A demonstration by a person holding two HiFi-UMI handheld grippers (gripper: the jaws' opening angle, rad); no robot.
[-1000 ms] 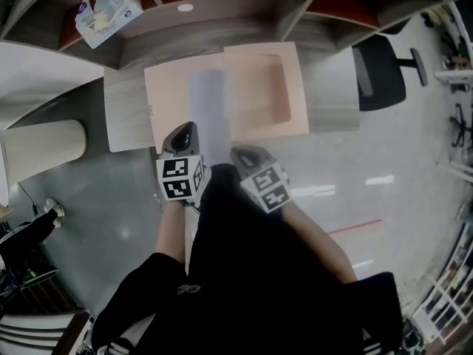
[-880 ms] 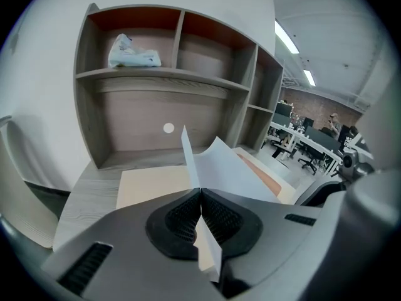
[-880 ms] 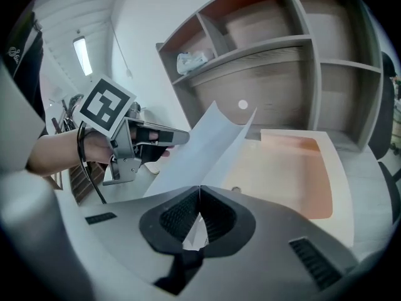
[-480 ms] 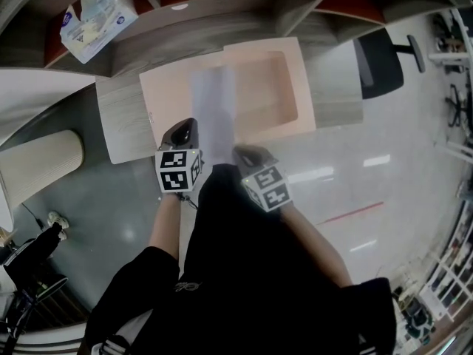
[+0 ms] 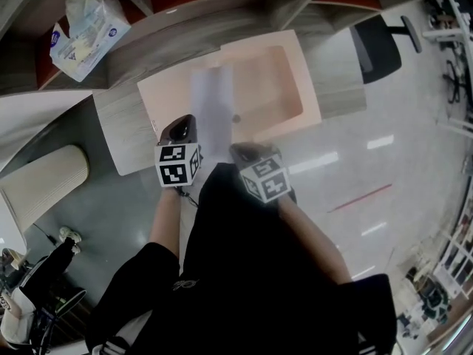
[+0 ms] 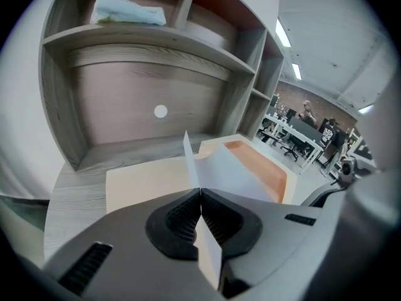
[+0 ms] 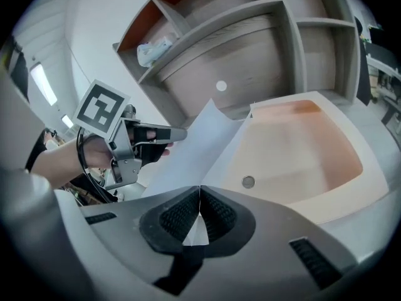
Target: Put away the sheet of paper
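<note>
A white sheet of paper (image 5: 213, 109) hangs stretched over the peach tray (image 5: 295, 72) on the wooden desk. My left gripper (image 5: 189, 127) is shut on the sheet's near left corner, and my right gripper (image 5: 238, 151) is shut on its near right corner. In the left gripper view the sheet of paper (image 6: 229, 174) runs out from the shut jaws over the tray (image 6: 266, 168). In the right gripper view the paper (image 7: 200, 149) slopes from the jaws toward the tray (image 7: 301, 162), with the left gripper (image 7: 182, 132) holding its far edge.
The tray (image 7: 326, 212) has a small round drain hole (image 7: 248, 182). A shelf unit (image 6: 144, 42) with open cubbies stands behind the desk; a plastic pack (image 5: 77, 32) lies on one shelf. An office chair (image 5: 377, 46) stands to the right. A ribbed cream cylinder (image 5: 41, 187) is at left.
Both grippers have moved forward and down with the sheet, which now lies lower over the tray. The right gripper has rolled.
</note>
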